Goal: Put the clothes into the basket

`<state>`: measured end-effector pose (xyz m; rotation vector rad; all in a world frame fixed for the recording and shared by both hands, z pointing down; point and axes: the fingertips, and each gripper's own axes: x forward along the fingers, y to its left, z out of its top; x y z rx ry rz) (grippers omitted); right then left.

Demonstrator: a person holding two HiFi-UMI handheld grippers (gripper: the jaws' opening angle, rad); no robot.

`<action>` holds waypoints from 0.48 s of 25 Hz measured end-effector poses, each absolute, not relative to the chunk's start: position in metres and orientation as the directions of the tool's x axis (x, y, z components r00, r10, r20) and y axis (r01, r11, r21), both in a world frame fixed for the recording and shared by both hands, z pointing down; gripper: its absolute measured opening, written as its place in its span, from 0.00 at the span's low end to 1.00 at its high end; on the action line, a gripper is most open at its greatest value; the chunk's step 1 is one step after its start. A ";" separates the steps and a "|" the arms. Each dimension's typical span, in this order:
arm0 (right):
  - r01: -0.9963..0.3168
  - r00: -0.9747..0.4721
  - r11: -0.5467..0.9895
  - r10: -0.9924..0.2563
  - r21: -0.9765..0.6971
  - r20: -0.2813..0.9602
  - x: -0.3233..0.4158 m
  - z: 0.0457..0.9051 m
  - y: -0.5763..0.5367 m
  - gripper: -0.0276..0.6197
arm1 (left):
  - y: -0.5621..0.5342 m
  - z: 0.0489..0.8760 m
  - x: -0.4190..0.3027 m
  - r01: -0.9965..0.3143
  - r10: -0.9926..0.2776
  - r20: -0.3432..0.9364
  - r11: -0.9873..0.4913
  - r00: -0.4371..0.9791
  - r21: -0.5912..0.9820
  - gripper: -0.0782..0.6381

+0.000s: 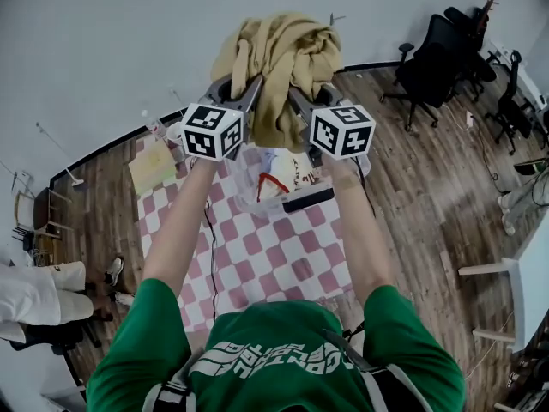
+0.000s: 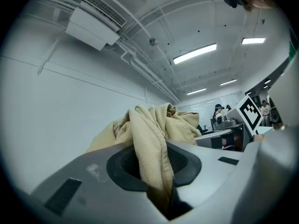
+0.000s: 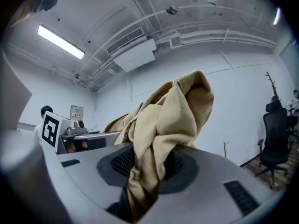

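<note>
A bunched tan garment (image 1: 279, 58) hangs in the air between both grippers, high above the checked cloth. My left gripper (image 1: 247, 93) is shut on one fold of the tan garment (image 2: 149, 139), which runs down between the left gripper's (image 2: 156, 176) dark pads. My right gripper (image 1: 299, 99) is shut on another fold of the garment (image 3: 173, 111), pinched between the right gripper's (image 3: 145, 176) pads. Below them a clear basket (image 1: 249, 194) holds a white garment with red marks (image 1: 279, 180).
The basket stands on a pink-and-white checked cloth (image 1: 283, 264), with a black bar (image 1: 307, 200) at its near side and a yellowish sheet (image 1: 153, 166) to the left. Black office chairs (image 1: 429, 63) stand at the back right, a person in white (image 1: 34, 294) at the left.
</note>
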<state>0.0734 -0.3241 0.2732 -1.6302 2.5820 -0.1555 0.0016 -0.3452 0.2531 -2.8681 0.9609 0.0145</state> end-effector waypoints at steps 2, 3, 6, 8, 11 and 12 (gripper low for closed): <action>-0.898 -0.422 0.415 -0.906 -0.145 0.024 0.079 0.294 -0.333 0.22 | -0.355 0.275 0.007 -0.602 -0.603 -0.017 -0.795 0.798 -0.077 0.20; -0.900 -0.418 0.408 -0.907 -0.152 0.043 0.081 0.304 -0.337 0.22 | -0.360 0.286 0.010 -0.603 -0.604 -0.002 -0.795 0.797 -0.061 0.20; -0.903 -0.412 0.392 -0.906 -0.175 0.096 0.085 0.334 -0.352 0.22 | -0.375 0.317 0.014 -0.606 -0.606 0.040 -0.796 0.795 -0.017 0.20; -0.903 -0.412 0.385 -0.902 -0.192 0.131 0.088 0.354 -0.358 0.22 | -0.382 0.337 0.017 -0.609 -0.607 0.069 -0.793 0.792 0.010 0.20; -0.901 -0.417 0.380 -0.892 -0.210 0.176 0.091 0.380 -0.367 0.22 | -0.391 0.364 0.021 -0.617 -0.610 0.105 -0.786 0.785 0.046 0.20; -0.900 -0.420 0.379 -0.887 -0.215 0.192 0.092 0.387 -0.371 0.22 | -0.394 0.371 0.022 -0.620 -0.612 0.115 -0.782 0.783 0.058 0.20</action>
